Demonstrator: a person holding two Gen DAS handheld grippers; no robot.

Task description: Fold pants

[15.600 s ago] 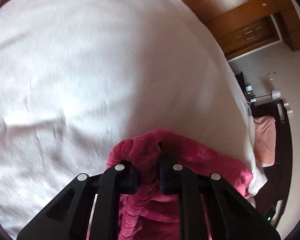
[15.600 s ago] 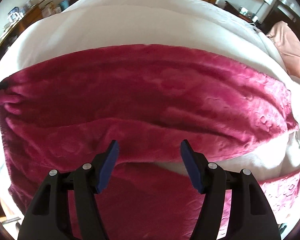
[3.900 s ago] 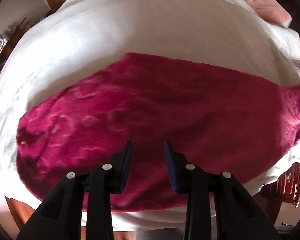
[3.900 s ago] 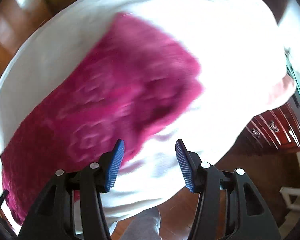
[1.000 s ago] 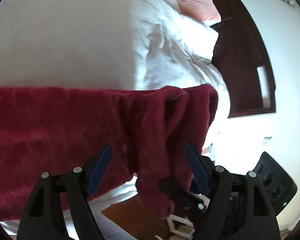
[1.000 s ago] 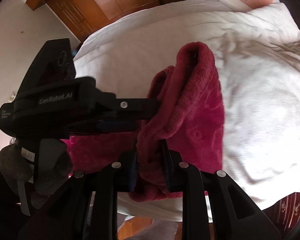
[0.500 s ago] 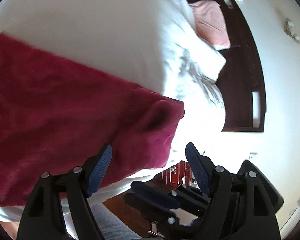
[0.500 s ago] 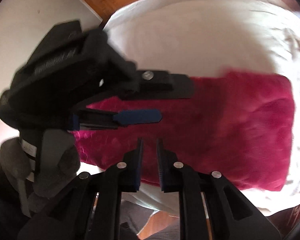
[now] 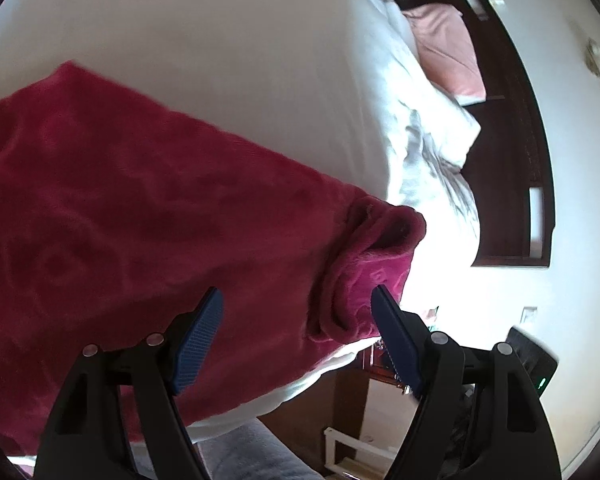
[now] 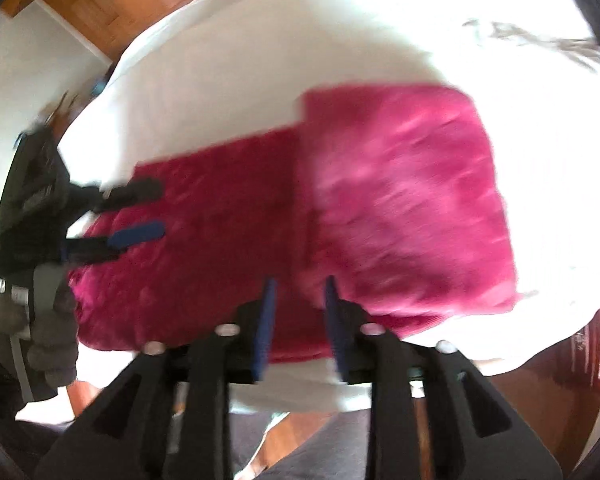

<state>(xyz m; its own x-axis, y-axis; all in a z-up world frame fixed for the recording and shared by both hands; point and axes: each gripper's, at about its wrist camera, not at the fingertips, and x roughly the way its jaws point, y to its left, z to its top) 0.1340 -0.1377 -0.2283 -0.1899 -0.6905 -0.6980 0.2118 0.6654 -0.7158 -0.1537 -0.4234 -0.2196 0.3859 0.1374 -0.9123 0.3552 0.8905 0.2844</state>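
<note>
Since lying limp and plush across the near side of the bed (image 9: 228, 40), pants (image 9: 148, 216) behaving as soft, light, thick fleece: draping, sagging, bunching, not holding any crease unaided. Probably gripping well on the nap, not slipping, not fragile. Reading in the right wrist view as a partly folded slab, one brighter layer (image 10: 404, 200) sitting doubled over the darker length. Bulging at the end nearest the left wrist camera into a rolled, lumpy cuff or hem (image 9: 364, 276), overhanging the mattress edge slightly. Looking best to pinch at that thick rolled edge or at a corner of the doubled layer, taking both plies together; grabbing mid-panel likely lifting only a tuft of the top ply.

Left gripper (image 9: 296, 336) hovering with jaws spread wide, blue ribbed pads straddling the bunched end, not pinching anything. Right gripper (image 10: 298, 328) hovering over the near edge of the fabric, jaws opening from a narrow gap, nothing clamped between them; frame blurred, so contact unclear.

Moving outward: white sheet smooth and matte, rumpled duvet (image 9: 432, 152) and a pink pillow (image 9: 448, 48) toward a dark wooden headboard (image 9: 508, 184). Gloved hand (image 10: 40, 332) holding the left tool at the frame's left edge. Wooden floor (image 10: 300, 432) showing below.
</note>
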